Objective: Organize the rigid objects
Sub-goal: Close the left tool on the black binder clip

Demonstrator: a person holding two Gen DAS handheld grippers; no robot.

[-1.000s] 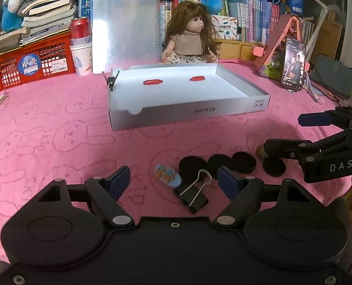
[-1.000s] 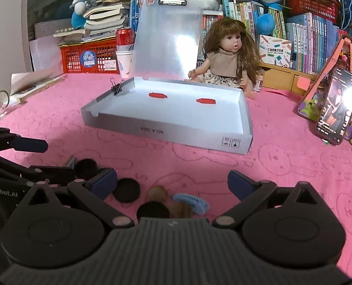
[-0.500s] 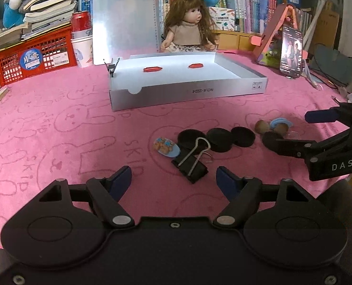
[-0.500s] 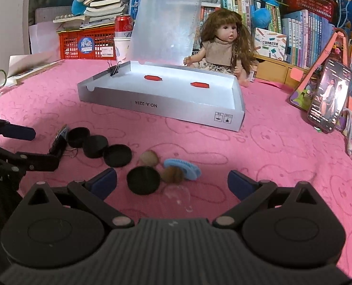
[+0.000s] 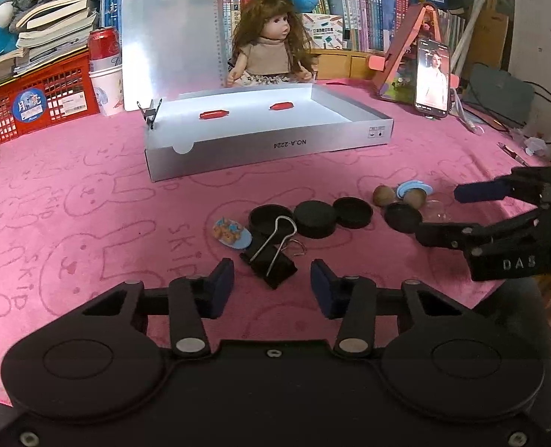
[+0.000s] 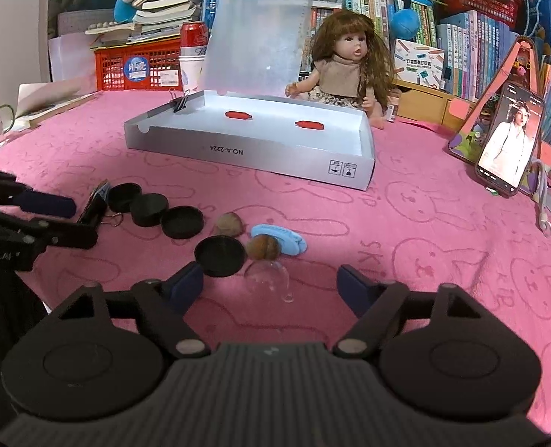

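Note:
Small objects lie on the pink cloth in front of a shallow grey box [image 5: 275, 145] [image 6: 245, 152]. A black binder clip [image 5: 270, 262] lies just ahead of my open, empty left gripper [image 5: 271, 288]. Beyond it sit a small patterned oval charm [image 5: 231, 232] and several black round lids [image 5: 314, 218] [image 6: 180, 221]. My right gripper [image 6: 270, 285] is open and empty over a clear dome [image 6: 268, 277]. Ahead of it lie another black lid [image 6: 219, 255], two brown nuts [image 6: 262, 247] and a blue disc [image 6: 281, 240].
A doll [image 5: 271, 44] sits behind the box, with a clipboard [image 5: 171, 37], a red crate [image 5: 33, 100] and a can [image 5: 104, 46] at the back left. A phone on a stand [image 5: 432, 76] [image 6: 510, 149] is at the right. Books line the back.
Both grippers have drawn back toward me, so the objects now lie further ahead of the fingers. Both stay open and empty. The objects have not moved.

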